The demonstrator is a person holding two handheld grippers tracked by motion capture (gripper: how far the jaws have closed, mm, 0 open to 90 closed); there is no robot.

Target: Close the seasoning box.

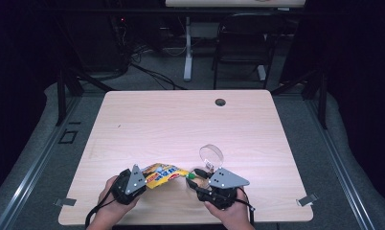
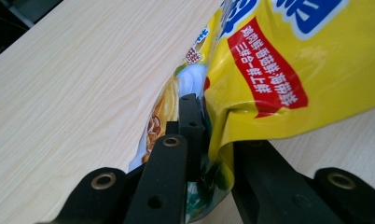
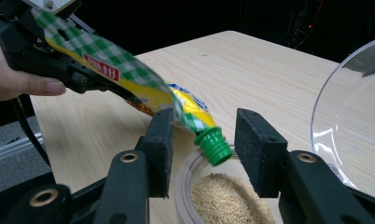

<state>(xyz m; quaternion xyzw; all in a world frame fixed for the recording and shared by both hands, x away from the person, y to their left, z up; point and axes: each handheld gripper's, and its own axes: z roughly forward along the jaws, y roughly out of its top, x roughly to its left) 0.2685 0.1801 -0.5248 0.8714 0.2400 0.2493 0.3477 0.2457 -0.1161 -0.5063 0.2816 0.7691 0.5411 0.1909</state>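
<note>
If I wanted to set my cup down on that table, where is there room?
Most of the table is bare: the whole far half up to the cable hole, plus the left and right edges. It is crowded only at the near middle, where the yellow spouted pouch, the round clear container of granules and its clear lid sit between the two hand-held grippers.

Black jaws, brass-ringed screw holes – grey three-cornered plates – black cables trailing.
</note>
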